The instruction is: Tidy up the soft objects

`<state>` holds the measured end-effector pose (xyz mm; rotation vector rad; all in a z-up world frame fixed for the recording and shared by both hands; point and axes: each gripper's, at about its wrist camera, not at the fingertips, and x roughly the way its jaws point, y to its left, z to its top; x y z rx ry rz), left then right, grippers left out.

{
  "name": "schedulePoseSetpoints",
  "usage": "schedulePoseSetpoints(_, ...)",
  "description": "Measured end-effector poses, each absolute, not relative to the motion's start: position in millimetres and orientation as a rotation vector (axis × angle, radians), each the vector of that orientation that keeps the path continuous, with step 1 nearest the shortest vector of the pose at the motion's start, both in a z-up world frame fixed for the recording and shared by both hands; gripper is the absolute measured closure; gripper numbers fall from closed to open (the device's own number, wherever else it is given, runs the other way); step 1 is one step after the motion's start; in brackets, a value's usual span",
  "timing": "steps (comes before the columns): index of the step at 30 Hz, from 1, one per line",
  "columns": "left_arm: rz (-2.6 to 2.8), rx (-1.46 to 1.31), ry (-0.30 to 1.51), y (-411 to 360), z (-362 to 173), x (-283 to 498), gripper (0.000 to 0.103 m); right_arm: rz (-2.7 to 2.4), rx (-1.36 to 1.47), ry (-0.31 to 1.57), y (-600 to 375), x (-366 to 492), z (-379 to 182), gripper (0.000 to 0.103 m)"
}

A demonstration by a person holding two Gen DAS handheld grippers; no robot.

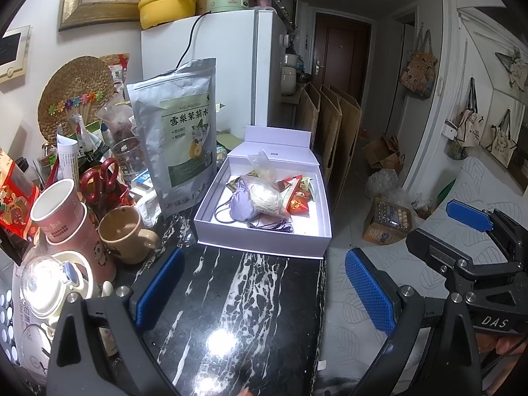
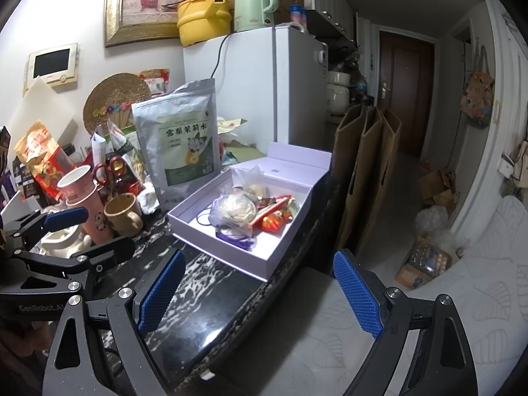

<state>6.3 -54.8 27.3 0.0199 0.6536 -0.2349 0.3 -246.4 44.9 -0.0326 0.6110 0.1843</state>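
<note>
An open white box (image 1: 260, 246) (image 2: 198, 227) sits on the black marble counter (image 1: 231, 313) (image 2: 198, 313). It holds a purple drawstring pouch (image 1: 242, 206) (image 2: 214, 211), a clear bag of cream soft stuff (image 1: 267, 198) (image 2: 237, 208) and red and orange snack packets (image 1: 298, 203) (image 2: 274, 219). My left gripper (image 1: 264, 292) is open and empty, a short way in front of the box. My right gripper (image 2: 259, 292) is open and empty, at the counter's right edge. Each gripper shows in the other's view, the right one (image 1: 475, 231) and the left one (image 2: 79, 231).
A silver tea pouch (image 1: 178, 142) (image 2: 181, 145) stands left of the box. Cups (image 1: 66, 221), a brown mug (image 1: 127, 234) (image 2: 123, 214), red scissors (image 1: 100, 178) and clutter fill the left. A white fridge (image 1: 214, 66) stands behind. Cardboard (image 2: 366, 178) leans right of the counter.
</note>
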Motion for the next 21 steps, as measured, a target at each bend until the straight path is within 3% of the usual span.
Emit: schedulePoseSetpoints(21, -0.22, 0.026, 0.679, -52.7, 25.0, 10.0, 0.004, 0.163, -0.039, 0.626, -245.8, 0.8, 40.8, 0.011)
